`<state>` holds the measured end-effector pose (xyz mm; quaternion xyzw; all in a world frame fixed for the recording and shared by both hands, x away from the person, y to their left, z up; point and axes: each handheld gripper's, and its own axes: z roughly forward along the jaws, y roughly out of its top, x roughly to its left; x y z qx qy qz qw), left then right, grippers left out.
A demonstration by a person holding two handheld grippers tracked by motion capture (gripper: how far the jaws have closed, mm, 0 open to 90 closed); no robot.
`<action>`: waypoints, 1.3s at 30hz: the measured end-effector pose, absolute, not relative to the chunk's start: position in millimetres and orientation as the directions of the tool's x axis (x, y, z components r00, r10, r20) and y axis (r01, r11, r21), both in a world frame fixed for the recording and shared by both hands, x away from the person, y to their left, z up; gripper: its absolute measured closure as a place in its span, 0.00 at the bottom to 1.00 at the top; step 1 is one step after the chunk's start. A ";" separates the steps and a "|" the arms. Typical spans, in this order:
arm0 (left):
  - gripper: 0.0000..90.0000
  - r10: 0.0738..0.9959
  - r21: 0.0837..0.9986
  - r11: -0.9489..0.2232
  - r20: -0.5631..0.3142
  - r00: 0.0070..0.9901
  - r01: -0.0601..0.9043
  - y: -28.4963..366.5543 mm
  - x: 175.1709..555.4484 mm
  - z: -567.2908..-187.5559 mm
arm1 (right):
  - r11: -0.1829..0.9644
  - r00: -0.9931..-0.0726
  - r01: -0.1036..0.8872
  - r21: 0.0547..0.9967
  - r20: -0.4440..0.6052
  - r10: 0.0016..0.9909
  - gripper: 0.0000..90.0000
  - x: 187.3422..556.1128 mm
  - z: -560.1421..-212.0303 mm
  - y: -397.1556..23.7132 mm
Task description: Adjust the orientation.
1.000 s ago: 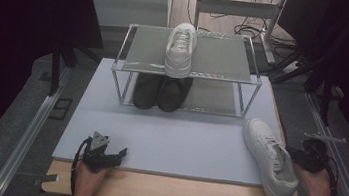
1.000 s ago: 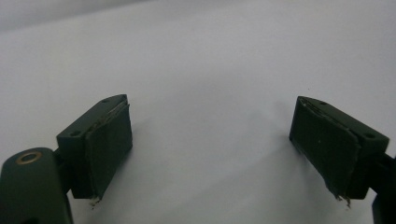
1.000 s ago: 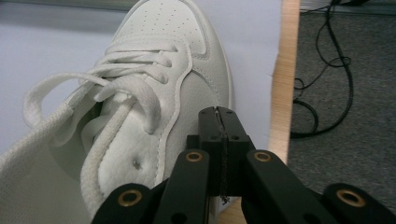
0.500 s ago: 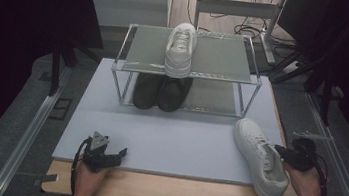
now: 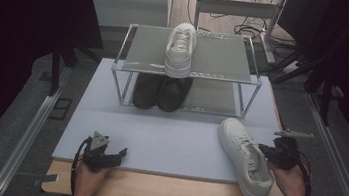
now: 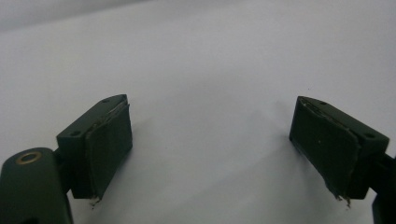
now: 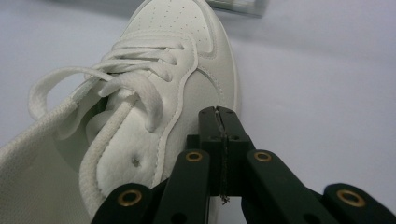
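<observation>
We find the right gripper [image 5: 265,150] clenched: in the right gripper view its two black jaws meet pad to pad with nothing between them [image 7: 218,135]. Their tips lie against the outer side of the white shoe [image 5: 246,157], just beside the laces [image 7: 135,88]. Whether they press on the leather or merely graze it, we cannot tell.

The left gripper [image 5: 118,152] is released — in the left gripper view its jaws stand wide apart [image 6: 210,154] over bare mat, holding nothing. It rests at the near left edge of the grey mat [image 5: 167,137].

The white shoe lies on the near right part of the mat, toe pointing away toward the metal rack [image 5: 243,94], heel overhanging the mat onto the wooden table edge [image 5: 176,191]. The rack stands at the far side of the mat. A second white shoe [image 5: 180,48] sits on its top shelf; a pair of black shoes [image 5: 160,91] stands under that shelf. The right front leg of the rack is the nearest obstacle ahead of the shoe's toe, though the two are apart.

Against the frames from a second before, the shoe and the right gripper have shifted together leftward, inward from the mat's right edge. The left gripper has not moved.
</observation>
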<state>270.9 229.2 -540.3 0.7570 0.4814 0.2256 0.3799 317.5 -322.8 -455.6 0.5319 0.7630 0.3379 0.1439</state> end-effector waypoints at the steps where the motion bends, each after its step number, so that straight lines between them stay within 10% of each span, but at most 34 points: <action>1: 0.14 0.900 0.792 -0.248 -0.024 0.435 0.558 229.2 270.9 -540.2 | 0.207 -0.395 0.714 0.669 0.141 0.908 1.00 317.6 -455.8 -320.4; 39: 0.14 0.900 0.792 -0.248 -0.024 0.435 0.557 229.2 270.9 -540.3 | 0.347 -0.575 0.662 0.664 0.154 0.803 0.96 325.9 -451.4 -238.6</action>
